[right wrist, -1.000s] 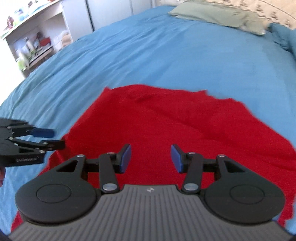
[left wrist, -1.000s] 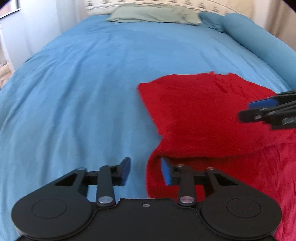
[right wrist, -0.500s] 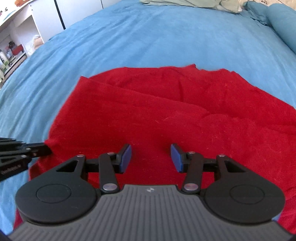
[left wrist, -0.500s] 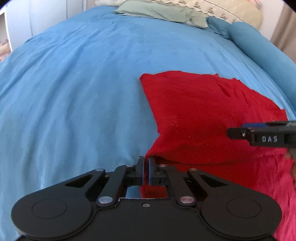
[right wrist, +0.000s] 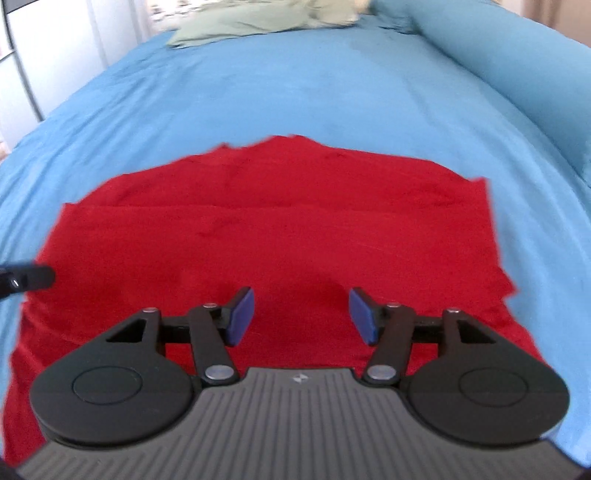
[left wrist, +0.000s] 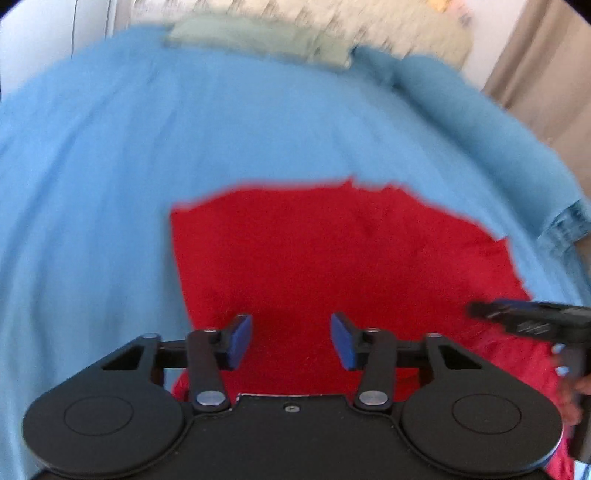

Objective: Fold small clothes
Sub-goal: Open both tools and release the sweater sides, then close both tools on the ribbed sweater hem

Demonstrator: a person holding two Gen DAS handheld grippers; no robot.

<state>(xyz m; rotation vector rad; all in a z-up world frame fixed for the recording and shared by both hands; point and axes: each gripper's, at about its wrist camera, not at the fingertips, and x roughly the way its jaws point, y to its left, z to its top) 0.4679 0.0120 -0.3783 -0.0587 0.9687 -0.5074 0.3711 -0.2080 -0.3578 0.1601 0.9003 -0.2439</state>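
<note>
A: Where does the red knitted cloth lie?

B: Flat on the blue bedspread, folded once, with a crease across it; the pale green pillow sits well beyond its far edge.

A: And the left gripper?

B: Over the cloth's near left part. Its jaws have just been opening, with nothing pinched between the blue pads.

A: The right gripper?

B: Over the cloth's near middle, jaws just widened, gripping nothing.

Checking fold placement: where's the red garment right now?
The red garment lies flat on the blue bedspread, near edge, under both open grippers, well short of the green pillow at the head.
</note>
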